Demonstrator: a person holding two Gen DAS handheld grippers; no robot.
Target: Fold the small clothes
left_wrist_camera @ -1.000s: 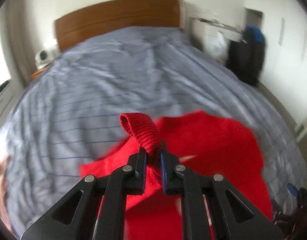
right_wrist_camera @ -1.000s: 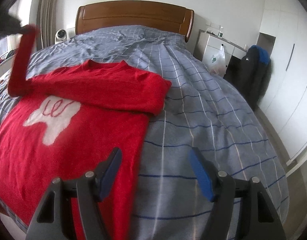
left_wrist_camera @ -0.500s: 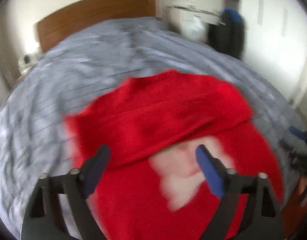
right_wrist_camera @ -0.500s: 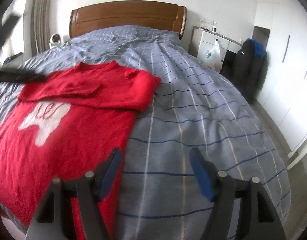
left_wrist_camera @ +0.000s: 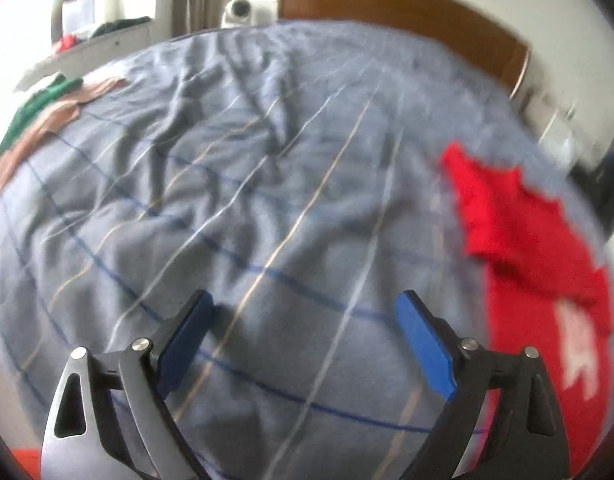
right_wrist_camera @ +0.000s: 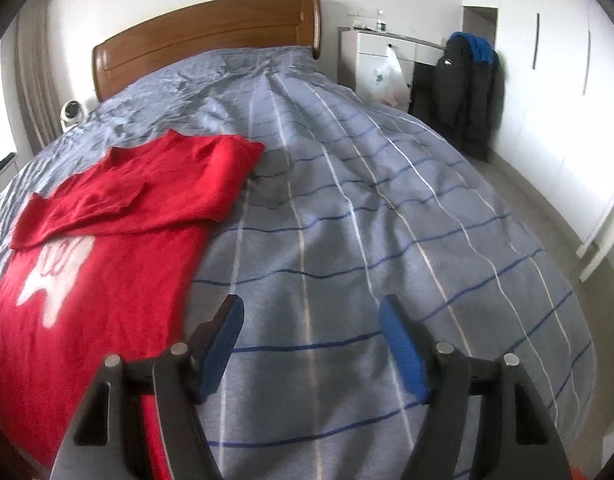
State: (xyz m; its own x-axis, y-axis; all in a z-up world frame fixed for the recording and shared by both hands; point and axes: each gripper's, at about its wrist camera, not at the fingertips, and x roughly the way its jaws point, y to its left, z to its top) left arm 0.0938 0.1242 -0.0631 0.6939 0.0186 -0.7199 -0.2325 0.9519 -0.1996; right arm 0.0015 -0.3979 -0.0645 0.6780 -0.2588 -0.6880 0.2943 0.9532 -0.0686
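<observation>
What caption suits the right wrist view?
Open right claw hovers over striped bedspread beside red sweater, sleeves folded across.

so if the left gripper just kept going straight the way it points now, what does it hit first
Probably the bare blue-grey striped duvet: the open left gripper points at it, with the red sweater off to its right. Depth is unclear and the view blurred.

Was a home bedroom. Held a wide bed under a grey-blue striped duvet (right_wrist_camera: 387,208), backed by a wooden headboard (right_wrist_camera: 211,36). Showed a white dresser (right_wrist_camera: 387,52) beside the bed with a plastic bag (right_wrist_camera: 383,80) hung on it, dark coats (right_wrist_camera: 471,92) draped nearby, white wardrobe doors (right_wrist_camera: 563,80) along the wall, curtains (right_wrist_camera: 35,92) by the window, and loose clothes (left_wrist_camera: 39,116) heaped at the far edge.
</observation>
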